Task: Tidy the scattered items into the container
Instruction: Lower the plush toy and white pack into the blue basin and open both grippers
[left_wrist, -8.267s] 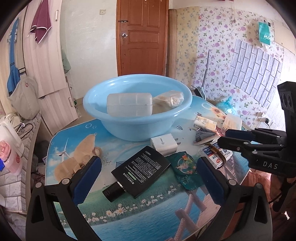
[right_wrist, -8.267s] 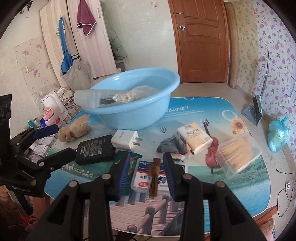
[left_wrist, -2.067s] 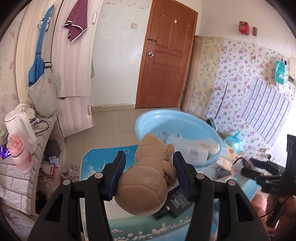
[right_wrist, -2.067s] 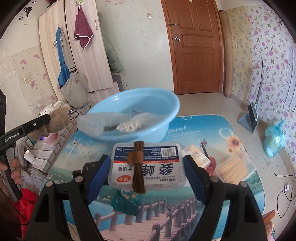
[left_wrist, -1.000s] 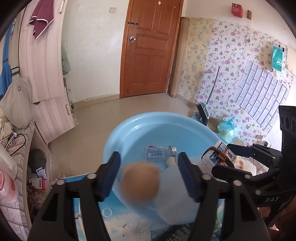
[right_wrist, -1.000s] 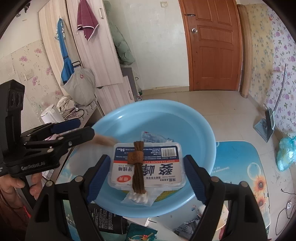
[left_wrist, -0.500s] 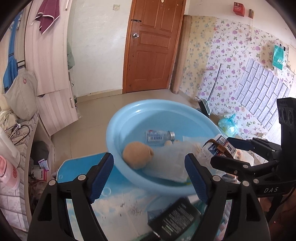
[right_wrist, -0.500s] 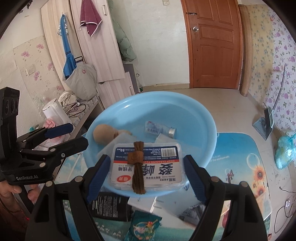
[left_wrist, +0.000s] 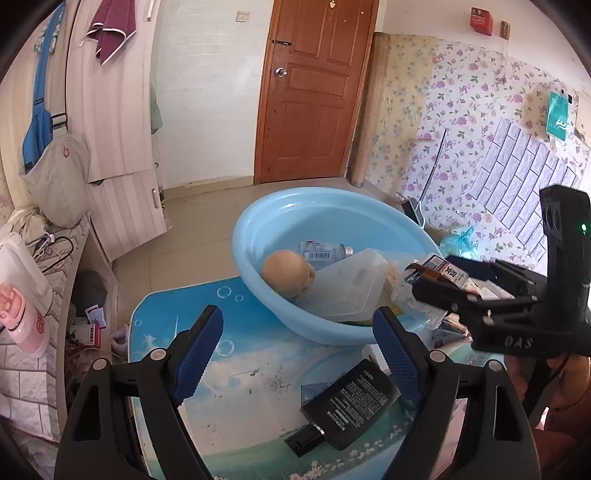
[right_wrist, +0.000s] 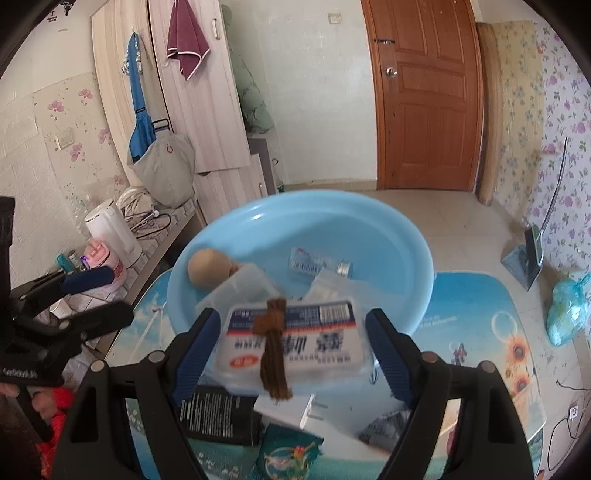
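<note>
Left gripper (left_wrist: 297, 363): spread wide, nothing held.
Right gripper (right_wrist: 290, 350): parted; floss box (right_wrist: 291, 341) blurred between, hold unclear.
Basin (right_wrist: 413, 258): plush toy (right_wrist: 208, 267) contained.

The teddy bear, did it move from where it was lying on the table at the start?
Yes. The teddy bear is off the table and now lies inside the blue basin, against its left wall beside a clear box.
</note>
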